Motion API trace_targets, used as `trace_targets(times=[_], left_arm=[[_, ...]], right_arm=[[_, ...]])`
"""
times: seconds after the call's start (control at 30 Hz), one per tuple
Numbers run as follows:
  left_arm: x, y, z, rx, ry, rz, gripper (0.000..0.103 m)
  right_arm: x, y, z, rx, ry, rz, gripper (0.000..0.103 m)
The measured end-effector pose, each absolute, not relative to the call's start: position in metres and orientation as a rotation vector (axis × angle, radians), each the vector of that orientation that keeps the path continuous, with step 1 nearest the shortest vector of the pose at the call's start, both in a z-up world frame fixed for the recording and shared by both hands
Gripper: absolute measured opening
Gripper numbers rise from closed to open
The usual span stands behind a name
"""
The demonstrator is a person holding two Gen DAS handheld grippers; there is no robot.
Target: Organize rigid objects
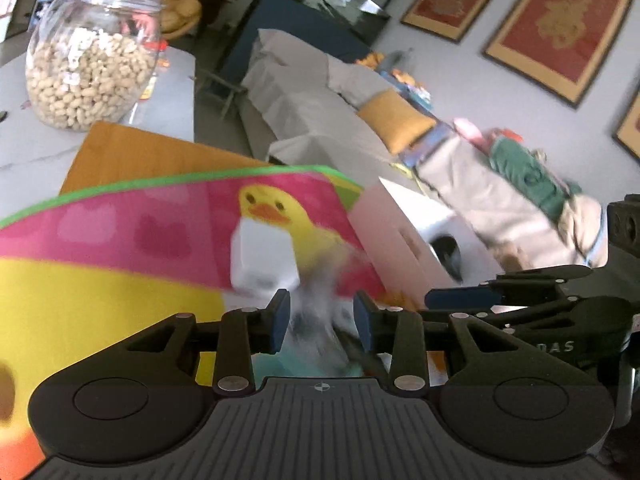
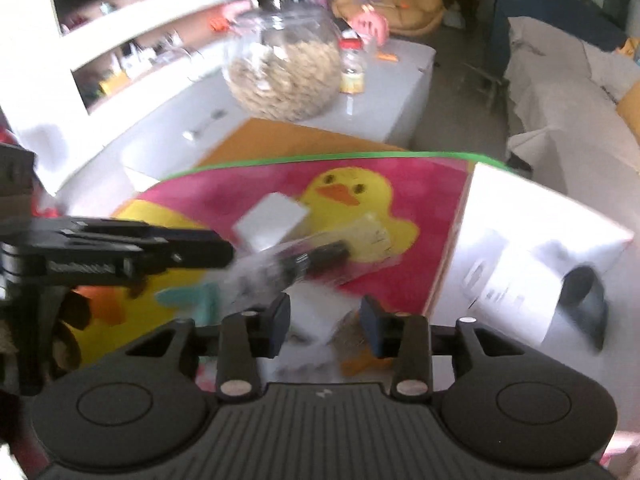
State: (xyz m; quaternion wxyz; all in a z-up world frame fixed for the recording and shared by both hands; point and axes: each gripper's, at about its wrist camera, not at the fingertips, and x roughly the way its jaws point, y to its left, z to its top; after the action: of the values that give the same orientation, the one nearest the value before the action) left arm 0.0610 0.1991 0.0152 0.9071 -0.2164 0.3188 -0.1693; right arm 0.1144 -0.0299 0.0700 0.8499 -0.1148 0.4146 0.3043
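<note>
- Left gripper (image 1: 322, 314): jaws partly apart, a blurred clear-wrapped item (image 1: 320, 312) between them; whether the pads press it, I cannot tell.
- Small white box (image 1: 262, 256) lies on the duck mat (image 1: 120, 220), at 11 o'clock from those jaws.
- Right gripper (image 2: 325, 318): jaws partly apart, gripping nothing; white carton (image 2: 532, 248) at 2 o'clock.

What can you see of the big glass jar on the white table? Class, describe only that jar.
The glass jar is round-bellied, clear and shiny, closed with a glass lid topped by a knob. It stands upright on the pale table, beyond the orange board. Pale peanuts in their shells fill it to roughly three quarters. In the right wrist view a small red-capped bottle stands close beside it; whether they touch cannot be told. Neither gripper is near it.
</note>
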Motion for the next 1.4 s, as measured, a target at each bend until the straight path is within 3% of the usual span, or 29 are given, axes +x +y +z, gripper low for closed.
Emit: trace_targets(times=[0.2,0.37,0.57,0.7,0.83,1.13,1.4], left_arm=[[0.023,0.169,0.018,-0.301,0.664,-0.358,0.038],[0.009,0.140,0.028,-0.287,0.648,-0.390,0.038],[0.007,0.077,0.028,-0.108,0.609,-0.344,0.038],[0.004,0.045,0.016,0.054,0.612,-0.332,0.039],[0.006,0.032,0.001,0.187,0.617,-0.284,0.044],[0.015,0.077,0.003,0.214,0.644,-0.140,0.045],[0.001,0.146,0.027,-0.095,0.621,-0.129,0.044]], right_arm=[[0.071,-0.052,0.036,-0.171,0.905,0.608,0.040],[0.046,-0.088,0.037,-0.141,0.854,0.519,0.033],[0.023,-0.125,0.033,-0.100,0.836,0.531,0.034],[0.025,-0.153,0.033,-0.039,0.777,0.490,0.045],[0.035,-0.176,0.031,-0.021,0.725,0.348,0.046],[0.050,-0.189,0.006,0.053,0.726,0.280,0.048],[0.049,-0.182,0.002,0.039,0.704,0.291,0.057]])
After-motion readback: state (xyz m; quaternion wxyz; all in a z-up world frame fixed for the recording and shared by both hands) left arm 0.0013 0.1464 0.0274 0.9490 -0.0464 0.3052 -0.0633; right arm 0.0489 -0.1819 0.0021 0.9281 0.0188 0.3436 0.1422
